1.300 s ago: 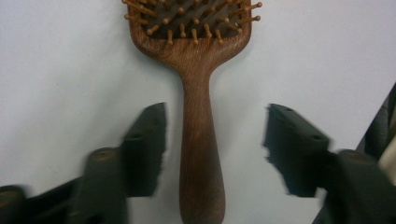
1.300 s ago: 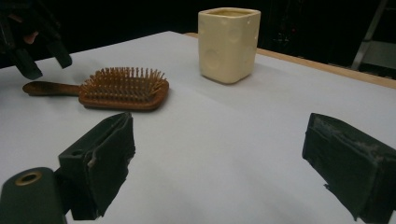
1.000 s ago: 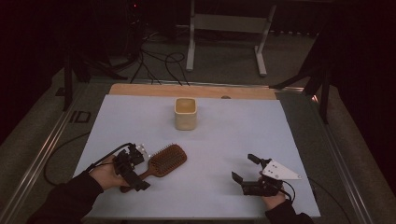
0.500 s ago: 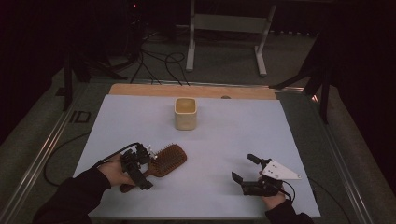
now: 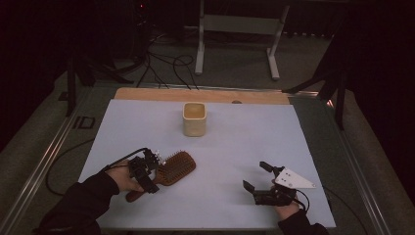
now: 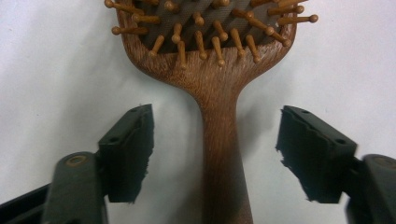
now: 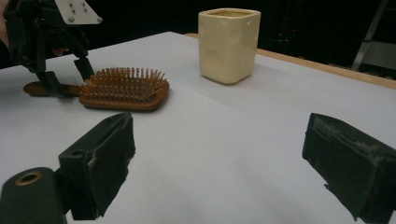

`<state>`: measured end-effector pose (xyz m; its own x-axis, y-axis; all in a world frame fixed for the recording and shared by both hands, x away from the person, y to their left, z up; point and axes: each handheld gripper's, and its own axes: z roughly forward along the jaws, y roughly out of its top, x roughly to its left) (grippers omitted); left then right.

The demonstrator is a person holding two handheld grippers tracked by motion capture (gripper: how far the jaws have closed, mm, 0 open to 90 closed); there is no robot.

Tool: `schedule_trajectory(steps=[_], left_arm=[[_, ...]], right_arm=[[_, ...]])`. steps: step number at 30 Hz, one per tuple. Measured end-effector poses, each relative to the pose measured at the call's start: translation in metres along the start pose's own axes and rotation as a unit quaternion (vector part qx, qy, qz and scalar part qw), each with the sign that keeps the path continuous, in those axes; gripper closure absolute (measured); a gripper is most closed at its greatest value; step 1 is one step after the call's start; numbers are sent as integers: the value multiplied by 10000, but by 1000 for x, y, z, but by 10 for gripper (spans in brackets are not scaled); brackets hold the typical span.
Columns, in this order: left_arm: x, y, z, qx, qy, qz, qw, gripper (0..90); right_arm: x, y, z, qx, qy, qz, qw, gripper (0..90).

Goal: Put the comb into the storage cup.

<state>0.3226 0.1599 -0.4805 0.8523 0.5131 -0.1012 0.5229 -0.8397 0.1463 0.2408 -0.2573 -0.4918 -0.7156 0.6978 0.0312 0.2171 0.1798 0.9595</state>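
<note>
Dim room, dark surround; my desk [image 5: 235, 147] sheet lit evenly from above. Soft shadows, no glare; near claws slightly blurred.

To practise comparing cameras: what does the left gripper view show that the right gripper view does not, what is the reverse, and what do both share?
Left gripper view alone: the left gripper, its jaws closing in on either side of the handle, pads not yet touching it.

Right gripper view alone: the cup, the right gripper open over bare table, and the brush's whole side profile.

Both: the brush, bristles up, lying on the white table.
</note>
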Motion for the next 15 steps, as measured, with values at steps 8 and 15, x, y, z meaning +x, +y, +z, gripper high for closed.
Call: schedule_trajectory(steps=[8, 15], left_arm=[[-1, 5, 5, 93, 85, 30, 9999, 477], [-4, 8, 6, 216, 264, 75, 9994, 579]], right_arm=[[0, 0, 0, -5, 4, -3, 10000, 90], [-1, 0, 0, -14, 5, -10, 10000, 90]])
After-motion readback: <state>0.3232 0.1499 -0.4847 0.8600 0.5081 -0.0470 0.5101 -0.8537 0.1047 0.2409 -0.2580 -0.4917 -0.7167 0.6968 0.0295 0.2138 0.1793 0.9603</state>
